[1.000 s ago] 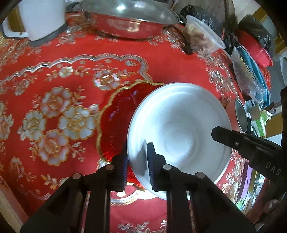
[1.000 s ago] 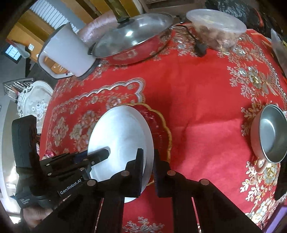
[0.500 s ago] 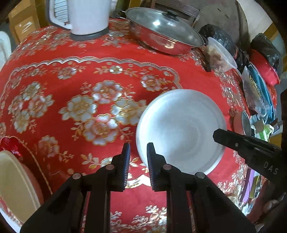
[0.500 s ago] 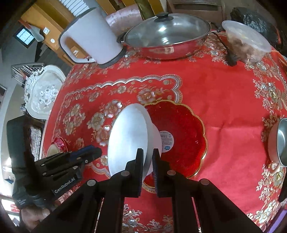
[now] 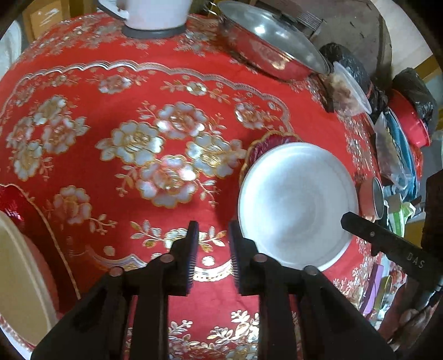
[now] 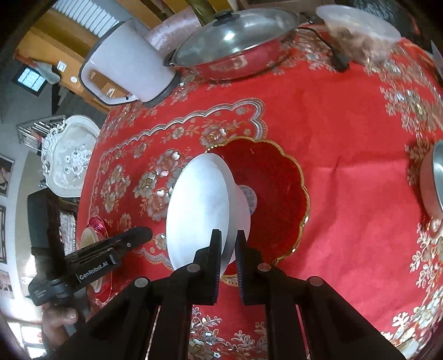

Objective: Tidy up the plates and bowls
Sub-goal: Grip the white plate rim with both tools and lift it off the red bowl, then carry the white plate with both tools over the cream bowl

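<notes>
A white bowl (image 6: 199,210) hangs tilted on edge over a red gold-rimmed plate (image 6: 277,191) on the red tablecloth. My right gripper (image 6: 228,249) is shut on the bowl's near rim. In the left wrist view the bowl (image 5: 296,205) shows its inside, and only an edge of the red plate (image 5: 263,144) peeks out behind it. My left gripper (image 5: 213,249) stands open just left of the bowl, with nothing between its fingers. A cream bowl (image 5: 19,265) sits on a second red plate (image 5: 13,199) at the far left.
At the back of the table stand a white kettle (image 6: 124,69), a lidded steel wok (image 6: 235,41) and a plastic food tub (image 6: 357,25). A metal cup (image 6: 432,188) sits at the right edge. An ornate white tray (image 6: 69,155) lies beyond the table's left side.
My left gripper let go of the bowl's rim, opened and drew off to the left. The right gripper kept the bowl and tipped it up over the red plate.
</notes>
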`<state>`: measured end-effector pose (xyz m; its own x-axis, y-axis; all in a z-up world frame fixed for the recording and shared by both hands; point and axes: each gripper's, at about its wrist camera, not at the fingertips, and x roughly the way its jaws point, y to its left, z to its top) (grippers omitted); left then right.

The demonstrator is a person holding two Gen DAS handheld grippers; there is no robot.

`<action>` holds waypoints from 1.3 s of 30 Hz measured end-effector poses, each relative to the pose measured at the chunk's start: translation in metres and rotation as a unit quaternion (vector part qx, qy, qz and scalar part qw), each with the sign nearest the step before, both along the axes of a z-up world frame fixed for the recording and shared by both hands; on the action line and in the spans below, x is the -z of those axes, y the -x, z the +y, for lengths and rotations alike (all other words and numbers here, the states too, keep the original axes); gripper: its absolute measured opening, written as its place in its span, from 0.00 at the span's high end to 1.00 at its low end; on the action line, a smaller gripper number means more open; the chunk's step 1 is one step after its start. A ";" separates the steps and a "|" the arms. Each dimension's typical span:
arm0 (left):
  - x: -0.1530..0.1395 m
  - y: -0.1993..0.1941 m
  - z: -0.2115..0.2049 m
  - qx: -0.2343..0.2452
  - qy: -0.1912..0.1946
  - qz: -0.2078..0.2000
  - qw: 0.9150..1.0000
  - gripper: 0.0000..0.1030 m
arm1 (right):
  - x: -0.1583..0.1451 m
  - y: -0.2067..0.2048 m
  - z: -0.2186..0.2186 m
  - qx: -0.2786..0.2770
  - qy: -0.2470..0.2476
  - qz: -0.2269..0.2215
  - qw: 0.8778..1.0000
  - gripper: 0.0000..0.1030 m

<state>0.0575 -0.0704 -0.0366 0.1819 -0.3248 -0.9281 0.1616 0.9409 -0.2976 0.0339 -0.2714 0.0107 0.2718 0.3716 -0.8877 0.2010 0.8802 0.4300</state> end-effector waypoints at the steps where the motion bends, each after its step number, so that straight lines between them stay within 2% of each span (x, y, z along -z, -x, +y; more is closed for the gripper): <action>1: 0.002 0.001 -0.004 0.004 0.002 0.002 1.000 0.71 | 0.002 0.002 -0.003 0.003 -0.006 0.002 1.000 0.90; 5: 0.006 0.004 -0.020 0.025 -0.002 0.007 1.000 0.70 | 0.012 0.013 -0.021 0.032 -0.063 0.008 0.997 0.91; 9: 0.005 0.006 -0.023 0.030 -0.003 0.006 1.000 0.69 | 0.017 0.023 -0.036 0.052 -0.095 0.011 0.994 0.91; 12: 0.005 0.009 -0.026 0.043 -0.016 -0.004 0.999 0.48 | 0.013 0.029 -0.042 0.056 -0.110 0.005 0.992 0.91; 17: 0.003 0.015 -0.033 0.067 -0.005 -0.011 0.998 0.46 | 0.011 0.039 -0.051 0.061 -0.126 0.008 0.990 0.91; 19: 0.004 0.018 -0.038 0.083 -0.005 -0.009 0.997 0.41 | 0.011 0.043 -0.055 0.062 -0.136 0.007 0.989 0.91; 23: 0.006 0.024 -0.044 0.097 0.002 -0.001 0.995 0.41 | 0.011 0.053 -0.062 0.061 -0.136 0.012 0.989 0.91; 25: 0.003 0.025 -0.045 0.096 0.019 -0.003 0.995 0.41 | 0.017 0.056 -0.068 0.070 -0.133 0.018 0.988 0.91; 29: 0.000 0.025 -0.053 0.111 0.011 -0.019 0.994 0.41 | 0.025 0.059 -0.078 0.080 -0.129 0.025 0.988 0.91; 34: -0.006 0.020 -0.068 0.138 0.025 -0.035 0.989 0.41 | 0.029 0.066 -0.091 0.094 -0.126 0.027 0.987 0.90; 36: -0.015 0.020 -0.069 0.150 0.046 -0.042 0.987 0.41 | 0.031 0.067 -0.094 0.096 -0.129 0.027 0.987 0.90; 39: -0.031 0.017 -0.067 0.159 0.045 -0.068 0.984 0.39 | 0.034 0.067 -0.093 0.094 -0.131 0.028 0.987 0.90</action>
<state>0.0407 -0.1370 -0.0053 0.1777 -0.4651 -0.8672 0.4883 0.8068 -0.3326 -0.0331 -0.3649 -0.0230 0.3105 0.5374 -0.7840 0.3806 0.6855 0.6206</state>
